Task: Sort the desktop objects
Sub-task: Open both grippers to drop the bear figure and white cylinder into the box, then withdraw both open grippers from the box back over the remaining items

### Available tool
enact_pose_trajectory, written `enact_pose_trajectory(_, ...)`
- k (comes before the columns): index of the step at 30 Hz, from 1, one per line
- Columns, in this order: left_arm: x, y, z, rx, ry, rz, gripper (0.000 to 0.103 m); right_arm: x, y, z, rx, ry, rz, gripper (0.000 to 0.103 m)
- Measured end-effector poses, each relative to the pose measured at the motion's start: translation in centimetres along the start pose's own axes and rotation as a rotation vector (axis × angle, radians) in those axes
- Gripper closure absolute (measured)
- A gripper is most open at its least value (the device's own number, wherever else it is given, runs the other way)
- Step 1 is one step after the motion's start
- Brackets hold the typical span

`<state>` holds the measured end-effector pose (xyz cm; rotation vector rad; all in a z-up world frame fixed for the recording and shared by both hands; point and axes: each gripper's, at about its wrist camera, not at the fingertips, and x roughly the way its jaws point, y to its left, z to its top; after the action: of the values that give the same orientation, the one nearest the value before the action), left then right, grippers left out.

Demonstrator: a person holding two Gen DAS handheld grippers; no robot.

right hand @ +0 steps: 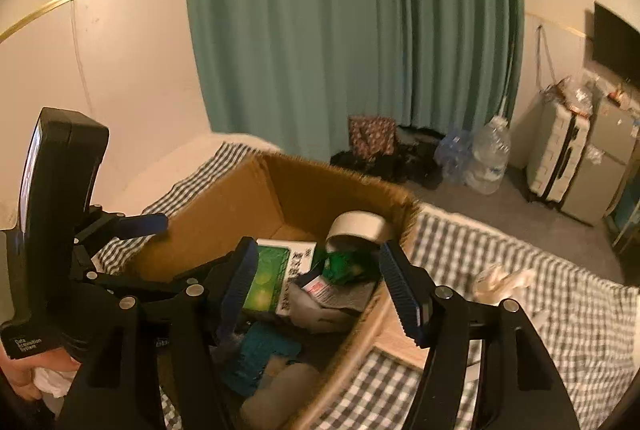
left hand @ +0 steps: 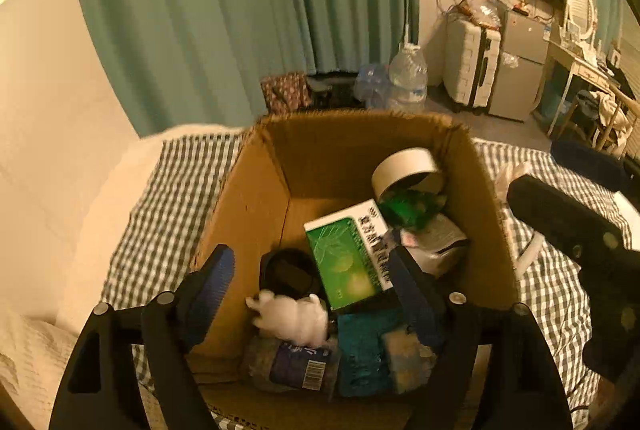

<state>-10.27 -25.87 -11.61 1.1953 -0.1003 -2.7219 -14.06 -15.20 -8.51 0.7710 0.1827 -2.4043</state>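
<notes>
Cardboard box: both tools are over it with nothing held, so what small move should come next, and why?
Probably lift both tools clear. The left tool and right tool stand open and empty above the cardboard box, and the white fluffy toy already lies inside.

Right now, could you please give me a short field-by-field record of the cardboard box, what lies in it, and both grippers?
container: open brown cardboard box on a checked cloth
far corner: white tape roll, tilted on its edge
middle: green and white carton
near wall: small white fluffy toy, teal sponge
left gripper: jaws open over the box, nothing held
right gripper: jaws open, nothing held
</notes>
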Motion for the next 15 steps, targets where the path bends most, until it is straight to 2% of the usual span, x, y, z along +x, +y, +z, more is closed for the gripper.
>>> enact_pose_trajectory(4, -2.2, -1.1, 0.8, 0.019, -0.056, 0.013, 0.014, -3.0, 0.0, 0.6, -0.043, -0.073, -0.073, 0.033)
enact_pose_trajectory(7, -3.5, -1.8, 1.4, 0.015, -0.096, 0.015, 0.011, -5.1, -0.5, 0.9, -0.042, -0.118, -0.093, 0.033)
enact_pose_trajectory(15, -7.2, -2.0, 2.3, -0.091, -0.225, 0.034, 0.003, -9.8, -4.2, 1.4, 0.037, -0.207, -0.153, 0.020)
